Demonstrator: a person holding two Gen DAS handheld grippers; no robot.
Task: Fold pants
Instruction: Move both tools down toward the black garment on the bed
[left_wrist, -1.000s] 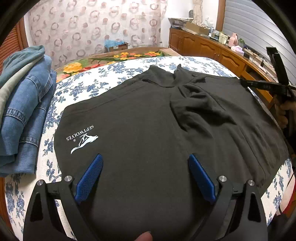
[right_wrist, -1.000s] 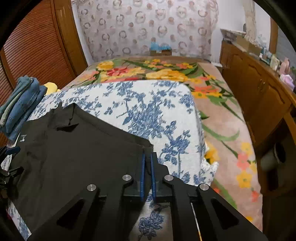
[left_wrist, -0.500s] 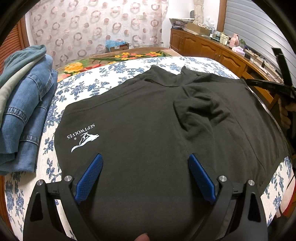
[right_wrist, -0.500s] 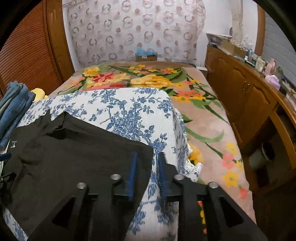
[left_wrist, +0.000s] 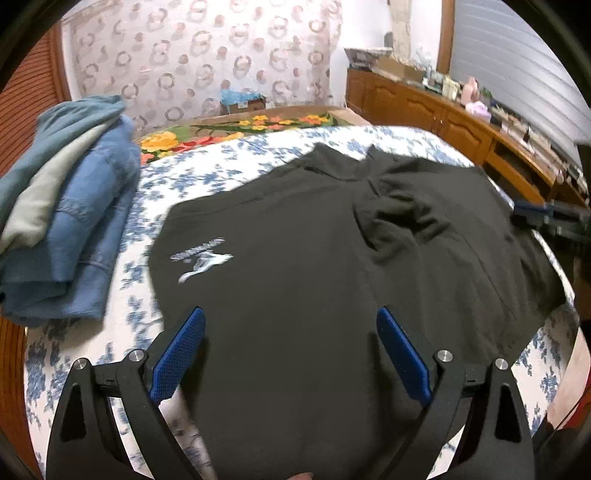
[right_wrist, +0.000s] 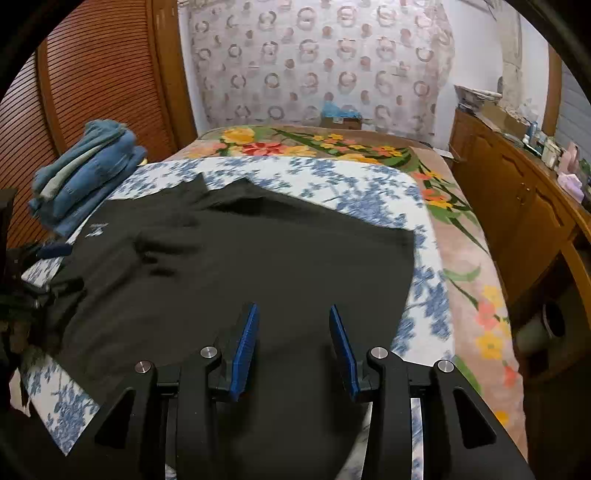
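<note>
Black pants (left_wrist: 314, 266) with a white logo (left_wrist: 201, 258) lie spread flat on the blue-flowered bed cover (left_wrist: 236, 162); a rumpled fold sits near their middle. My left gripper (left_wrist: 290, 325) is open and empty, hovering over the near edge of the pants. My right gripper (right_wrist: 291, 321) is open and empty above the other side of the pants (right_wrist: 258, 266). The right gripper's fingers (left_wrist: 535, 214) show at the right edge of the left wrist view, and the left gripper (right_wrist: 55, 251) at the left edge of the right wrist view.
A pile of folded blue jeans (left_wrist: 62, 221) lies at the left of the bed, also in the right wrist view (right_wrist: 85, 170). A wooden cabinet (right_wrist: 517, 206) runs along the right. A flowered blanket (right_wrist: 314, 144) covers the far bed.
My right gripper has let go of the pants' corner, opened, and drawn back and up. The pants now lie flatter. The left gripper stayed open and shifted slightly.
</note>
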